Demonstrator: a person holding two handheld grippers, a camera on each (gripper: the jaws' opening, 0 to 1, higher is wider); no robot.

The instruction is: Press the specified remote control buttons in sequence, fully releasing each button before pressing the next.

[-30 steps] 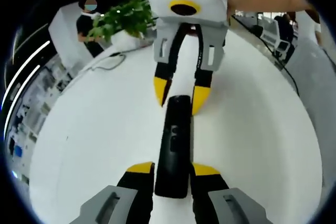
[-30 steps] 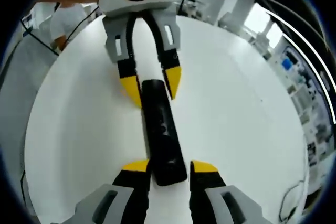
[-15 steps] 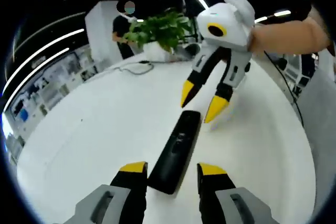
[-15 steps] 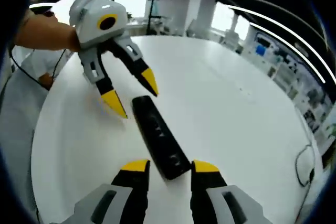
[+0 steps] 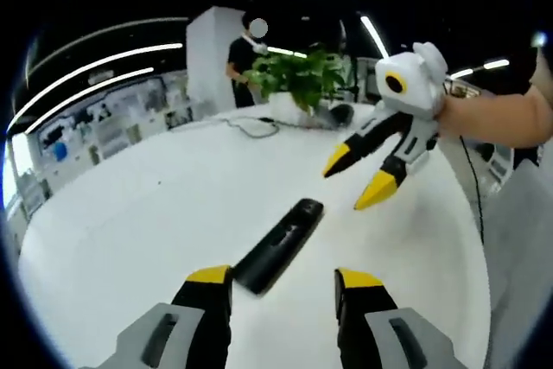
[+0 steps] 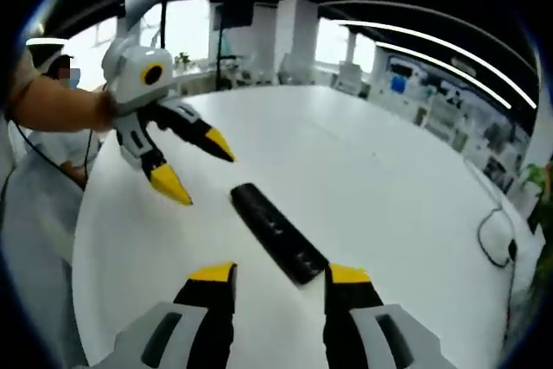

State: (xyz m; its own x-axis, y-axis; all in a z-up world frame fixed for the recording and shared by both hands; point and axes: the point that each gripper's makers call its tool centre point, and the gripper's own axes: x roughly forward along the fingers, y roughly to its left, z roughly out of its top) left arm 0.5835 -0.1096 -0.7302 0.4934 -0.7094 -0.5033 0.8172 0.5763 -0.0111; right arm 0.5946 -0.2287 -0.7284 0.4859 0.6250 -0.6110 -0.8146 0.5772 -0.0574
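Note:
A black remote control [image 5: 278, 244] lies flat on the white table [image 5: 130, 213], its long side running diagonally. My left gripper [image 5: 283, 278] hovers open just above its near end, jaws apart with nothing between them. Across from it, the right gripper [image 5: 364, 174] hangs open above the remote's far end, held by a person's hand. In the right gripper view the remote [image 6: 278, 232] lies ahead of my right gripper [image 6: 274, 273], whose yellow-tipped jaws stand apart. The left gripper [image 6: 192, 167] floats open to the upper left, clear of the remote.
A green potted plant [image 5: 298, 71] and a cable [image 5: 251, 125] sit at the table's far edge. A person [image 5: 244, 49] stands behind the plant. Another cable [image 6: 492, 235] lies near the table's right rim in the right gripper view.
Both grippers have lifted up and drawn back from the remote, which now lies free on the table. Both views have tilted upward, showing more of the room.

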